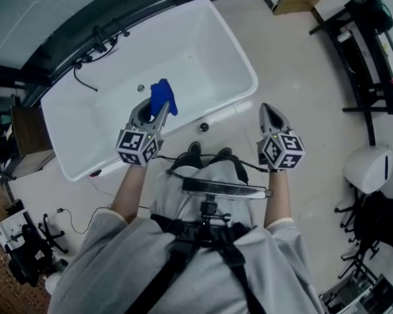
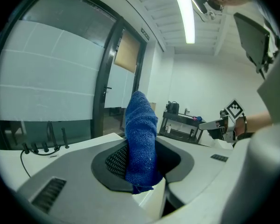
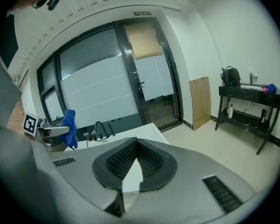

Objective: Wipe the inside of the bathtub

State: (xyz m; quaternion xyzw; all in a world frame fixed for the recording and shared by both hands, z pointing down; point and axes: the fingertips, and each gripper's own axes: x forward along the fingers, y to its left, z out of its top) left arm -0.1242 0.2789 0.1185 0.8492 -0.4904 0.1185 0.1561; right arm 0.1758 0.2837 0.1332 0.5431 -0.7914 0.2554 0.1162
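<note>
my left gripper [image 1: 156,113] clamps the blue cloth [image 2: 141,134] over the white bathtub's [image 1: 241,48] near wall; my right gripper [image 3: 136,146] sits closed, empty. i'd press the cloth flat inside, wiping overlapping strokes.

The head view looks steeply down from above the person onto the bathtub [image 1: 203,51], left gripper [image 1: 156,112] and right gripper [image 1: 269,110]. Each gripper view sits close behind its own jaws, facing roughly level. Both apparently share the dark-framed glass doors [image 3: 130,73], and each catches the other gripper.
</note>
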